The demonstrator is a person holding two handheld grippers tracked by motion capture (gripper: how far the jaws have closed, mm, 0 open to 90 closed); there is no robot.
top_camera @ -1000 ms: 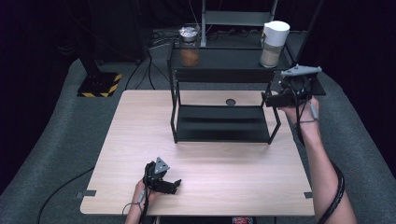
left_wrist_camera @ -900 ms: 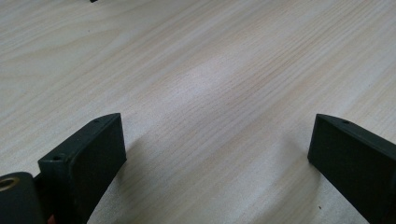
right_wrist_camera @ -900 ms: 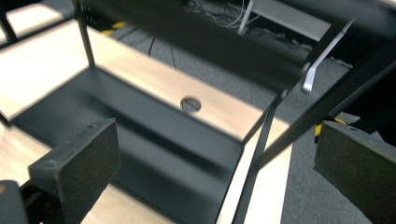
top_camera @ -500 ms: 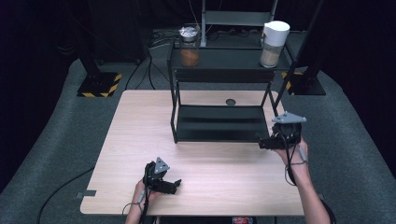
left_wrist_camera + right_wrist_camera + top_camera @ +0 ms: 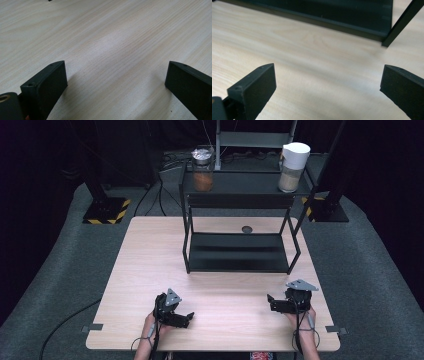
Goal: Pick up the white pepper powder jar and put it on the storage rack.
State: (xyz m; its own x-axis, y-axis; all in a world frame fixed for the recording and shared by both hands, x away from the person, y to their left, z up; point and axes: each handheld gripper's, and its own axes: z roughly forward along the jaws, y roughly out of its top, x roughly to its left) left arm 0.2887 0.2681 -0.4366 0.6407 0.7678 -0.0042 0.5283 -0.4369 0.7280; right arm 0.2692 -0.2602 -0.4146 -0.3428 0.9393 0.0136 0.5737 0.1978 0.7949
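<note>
We hold the left gripper point(image 5: 186, 319) near the counter's point(image 5: 150, 260) front edge, left of centre, its fingers point(image 5: 45, 85) spread over bare wood. Our right gripper point(image 5: 271, 302) sits near the front right corner, fingers point(image 5: 254, 87) also spread and empty, facing the black shelf rack point(image 5: 237, 252).

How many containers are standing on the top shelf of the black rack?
2. A jar with brown contents stands at the left end of the top shelf, and a white-lidded container at the right end. None looks hidden.
</note>
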